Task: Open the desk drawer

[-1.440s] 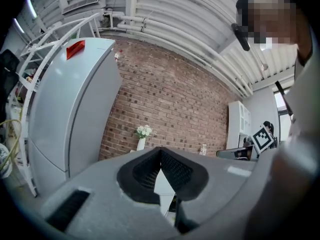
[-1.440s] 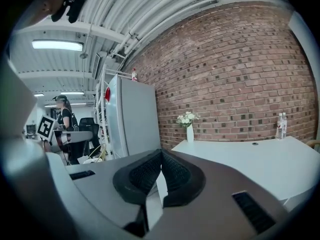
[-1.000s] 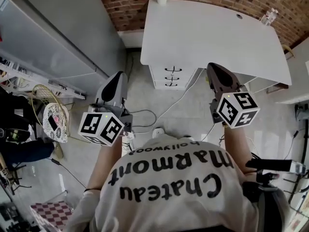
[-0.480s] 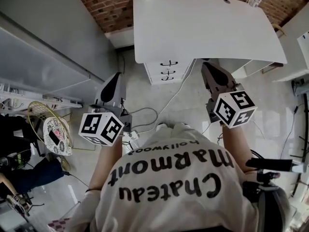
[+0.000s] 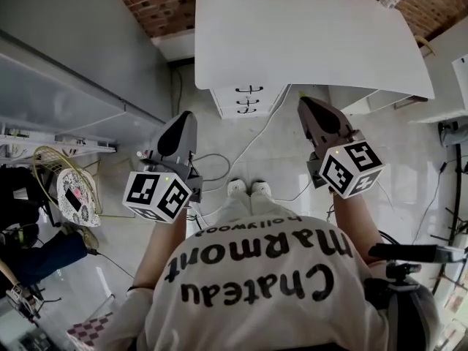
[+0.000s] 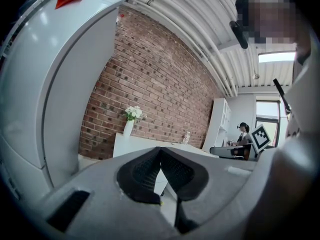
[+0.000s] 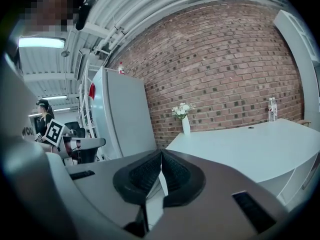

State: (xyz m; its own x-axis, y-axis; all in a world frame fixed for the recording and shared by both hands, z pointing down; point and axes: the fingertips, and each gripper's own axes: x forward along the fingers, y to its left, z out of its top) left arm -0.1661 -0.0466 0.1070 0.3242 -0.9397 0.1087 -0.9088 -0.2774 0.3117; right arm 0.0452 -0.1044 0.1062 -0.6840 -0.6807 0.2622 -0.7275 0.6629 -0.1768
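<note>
The white desk (image 5: pixel 314 39) stands against the brick wall (image 5: pixel 161 2). Its stack of three drawers (image 5: pixel 248 99) sits under the left part of the top, all pushed in. The left gripper (image 5: pixel 181 119) and the right gripper (image 5: pixel 306 107) hang in the air short of the drawers, one to each side, each with jaws pressed together on nothing.
</note>
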